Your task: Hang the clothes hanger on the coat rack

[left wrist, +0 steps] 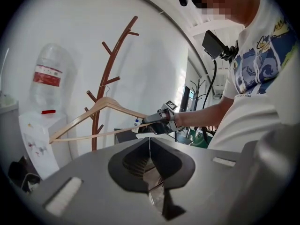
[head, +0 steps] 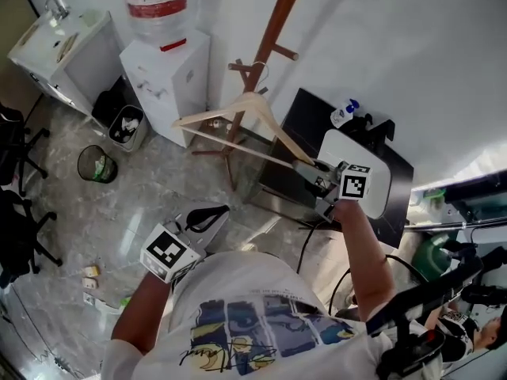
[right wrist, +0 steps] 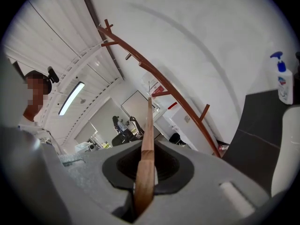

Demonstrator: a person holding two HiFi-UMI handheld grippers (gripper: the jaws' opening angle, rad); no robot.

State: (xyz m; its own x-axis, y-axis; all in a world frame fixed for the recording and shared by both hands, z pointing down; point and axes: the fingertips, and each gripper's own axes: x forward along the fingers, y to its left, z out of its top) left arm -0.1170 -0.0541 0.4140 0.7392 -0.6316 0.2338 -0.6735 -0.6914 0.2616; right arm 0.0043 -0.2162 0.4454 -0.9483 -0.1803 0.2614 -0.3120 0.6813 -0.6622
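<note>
**Tongs: R clamps hanger, L shut & empty**

R tongs (head: pixel 305 167) (right wrist: pixel 145 184) are closed on one end of the wooden hanger (head: pixel 253 100) (right wrist: pixel 146 158). In the R gripper view the wood runs straight out from between the jaws. Hanger is held up in the air, off the floor, w/ its far end pointing toward the water dispenser (head: pixel 170 77).

Its wire hook sits right next to the trunk of the brown coat rack (head: pixel 265 38) (left wrist: pixel 104 78) (right wrist: pixel 159 81), near a peg. Can't tell if hook touches or is over a peg.

L tongs (head: pixel 207 218) (left wrist: pixel 150 158) are low and well apart from the hanger, jaws pressed together, nothing betw. them. L gripper view shows hanger (left wrist: pixel 107 101) in front of the rack w/ the R hand on it.

Spray bottle (head: pixel 346 111) (right wrist: pixel 283 81) stands on the black counter (head: pixel 305 117) by the wall. Two bins on the floor (head: pixel 127 125) (head: pixel 97 163), left of the dispenser.
</note>
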